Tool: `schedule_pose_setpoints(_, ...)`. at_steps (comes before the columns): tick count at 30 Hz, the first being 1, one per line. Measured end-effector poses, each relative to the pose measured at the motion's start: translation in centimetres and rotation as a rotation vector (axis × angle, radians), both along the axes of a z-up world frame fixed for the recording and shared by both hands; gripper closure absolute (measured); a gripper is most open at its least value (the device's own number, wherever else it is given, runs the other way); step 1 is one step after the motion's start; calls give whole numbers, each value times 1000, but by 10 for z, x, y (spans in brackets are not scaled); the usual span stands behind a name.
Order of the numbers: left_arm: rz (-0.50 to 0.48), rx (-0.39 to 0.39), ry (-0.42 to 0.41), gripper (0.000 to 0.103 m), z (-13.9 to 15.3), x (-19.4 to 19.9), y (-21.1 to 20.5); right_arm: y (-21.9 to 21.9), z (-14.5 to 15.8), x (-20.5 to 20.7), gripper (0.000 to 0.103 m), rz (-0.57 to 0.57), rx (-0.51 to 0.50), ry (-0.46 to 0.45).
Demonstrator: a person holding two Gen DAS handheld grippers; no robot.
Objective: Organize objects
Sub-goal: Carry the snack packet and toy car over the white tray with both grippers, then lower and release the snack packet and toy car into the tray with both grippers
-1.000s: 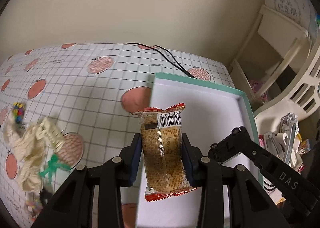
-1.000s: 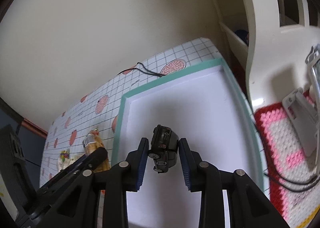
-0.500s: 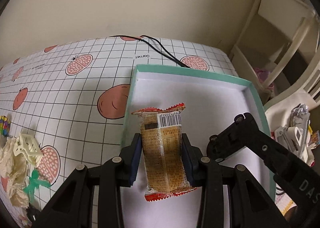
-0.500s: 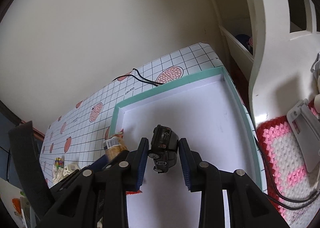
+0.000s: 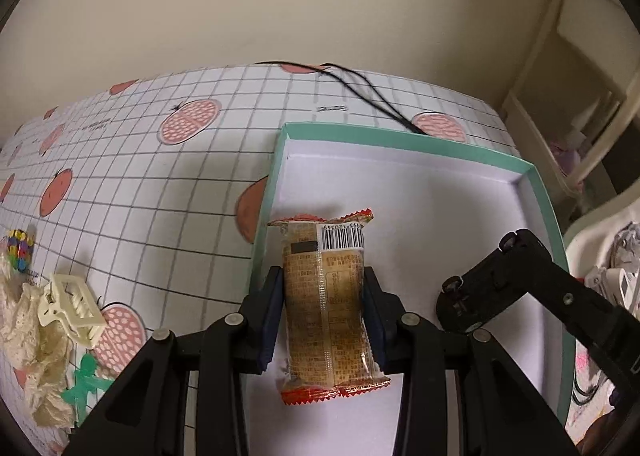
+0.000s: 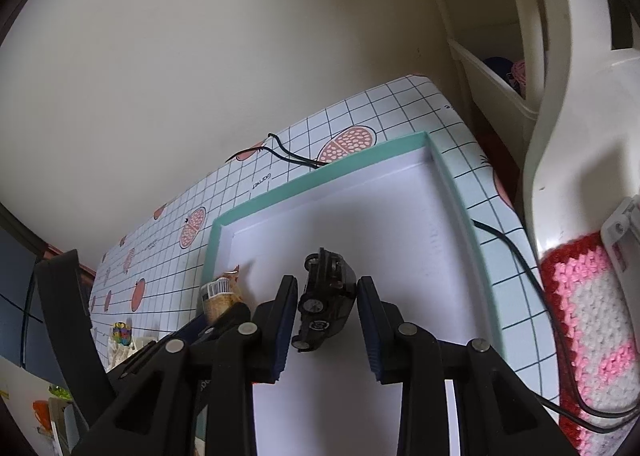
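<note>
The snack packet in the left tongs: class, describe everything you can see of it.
The snack packet is a slim plastic wrapper, golden-brown with dense small print, red crimped zigzag seals at both ends, and a white barcode label near the far end. It stands lengthwise between the blue pads of the left tongs, pinched at its sides, over the white floor of the teal-rimmed box.

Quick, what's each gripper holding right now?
Left gripper: shut on the snack packet.
Right gripper: shut on the black toy car.
</note>
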State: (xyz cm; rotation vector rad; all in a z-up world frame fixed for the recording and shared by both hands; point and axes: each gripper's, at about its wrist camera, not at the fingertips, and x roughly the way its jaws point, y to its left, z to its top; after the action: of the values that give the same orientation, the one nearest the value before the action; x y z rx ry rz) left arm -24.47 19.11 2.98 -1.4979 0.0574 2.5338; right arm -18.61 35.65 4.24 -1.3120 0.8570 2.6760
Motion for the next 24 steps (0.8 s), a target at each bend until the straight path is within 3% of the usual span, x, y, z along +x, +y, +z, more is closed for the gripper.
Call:
schedule_pose_setpoints(7, 28, 33, -30, 64, -4, -4, -11, -9, 3, -5, 68, 26, 32, 9)
schedule_pose_setpoints(17, 25, 52, -11, 62, 15, 1, -13, -9, 6, -2, 68, 24, 43, -5)
schedule_pose_setpoints(24, 33, 53, 18, 50, 28, 4, -19, -15, 11, -1, 68, 44, 70, -14)
